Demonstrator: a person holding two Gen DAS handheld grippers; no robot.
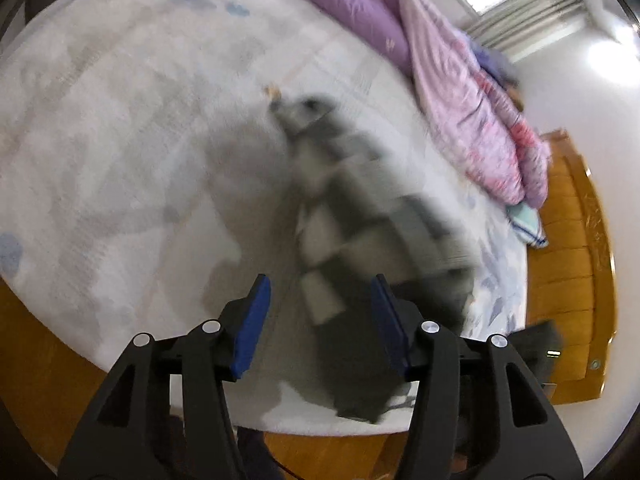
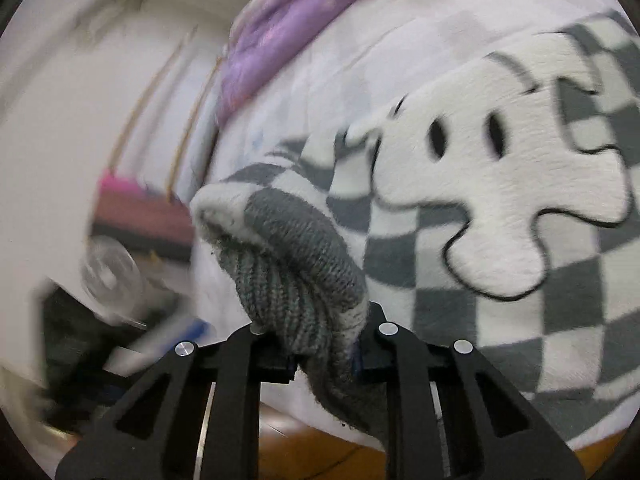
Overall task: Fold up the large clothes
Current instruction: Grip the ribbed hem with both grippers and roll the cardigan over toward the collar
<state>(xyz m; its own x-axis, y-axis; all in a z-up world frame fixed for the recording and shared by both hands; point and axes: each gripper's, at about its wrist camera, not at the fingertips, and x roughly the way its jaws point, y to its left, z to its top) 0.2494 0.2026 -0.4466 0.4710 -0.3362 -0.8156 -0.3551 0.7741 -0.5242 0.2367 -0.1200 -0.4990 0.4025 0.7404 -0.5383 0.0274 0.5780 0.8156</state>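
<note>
**Cuff pinched by one gripper, the other held free**

While the grey-and-white checked knit sweater [image 2: 500, 208] lies spread on the pale printed bed sheet [image 1: 120, 120], its ribbed grey cuff [image 2: 296, 280] is pinched between the jaws of the right gripper [image 2: 324, 356], probably so that the sleeve can be carried across the body for a fold. The left gripper [image 1: 320, 320] is held spread above the blurred garment, gripping nothing, apparently kept free for the next corner. A white plush cartoon patch [image 2: 500, 200] is borne on the sweater front. A bunched purple-and-pink quilt [image 1: 460, 100] is seen along the far side of the bed, with an orange wooden floor [image 1: 568, 272] beyond.
</note>
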